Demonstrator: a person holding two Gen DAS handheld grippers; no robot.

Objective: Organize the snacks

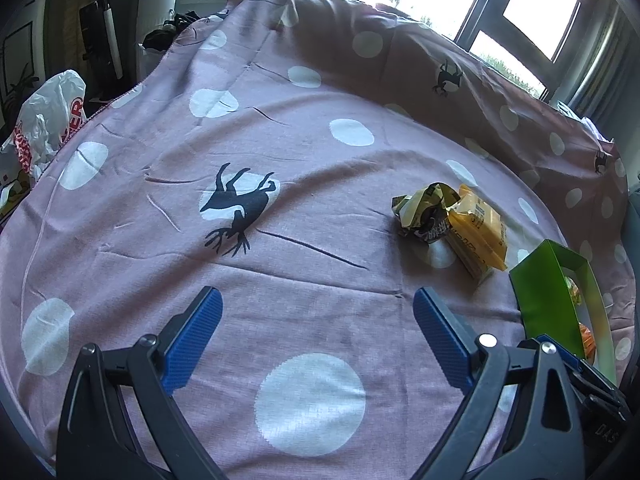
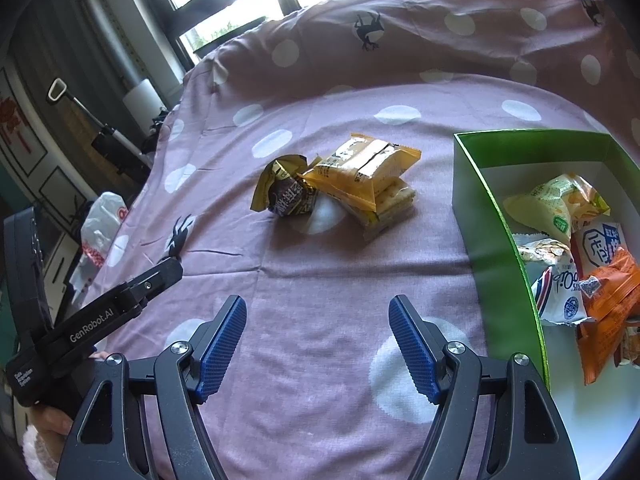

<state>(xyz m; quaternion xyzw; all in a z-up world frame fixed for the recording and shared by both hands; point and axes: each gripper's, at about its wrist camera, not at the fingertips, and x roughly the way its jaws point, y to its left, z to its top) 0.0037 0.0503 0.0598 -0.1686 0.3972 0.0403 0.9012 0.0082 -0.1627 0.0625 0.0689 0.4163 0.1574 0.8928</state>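
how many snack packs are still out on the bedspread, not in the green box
2, maybe more: a dark crumpled pack touching a yellow pack, both left of the green box. The yellow one seems to rest on another pale pack, partly hidden.

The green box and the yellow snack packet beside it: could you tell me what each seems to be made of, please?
The green box looks like thin cardboard: flat creased walls, glossy green outside, plain white inside. The yellow snack packet looks like glossy plastic film, possibly foil-lined: it crinkles, catches highlights, and has a crimped end seam.
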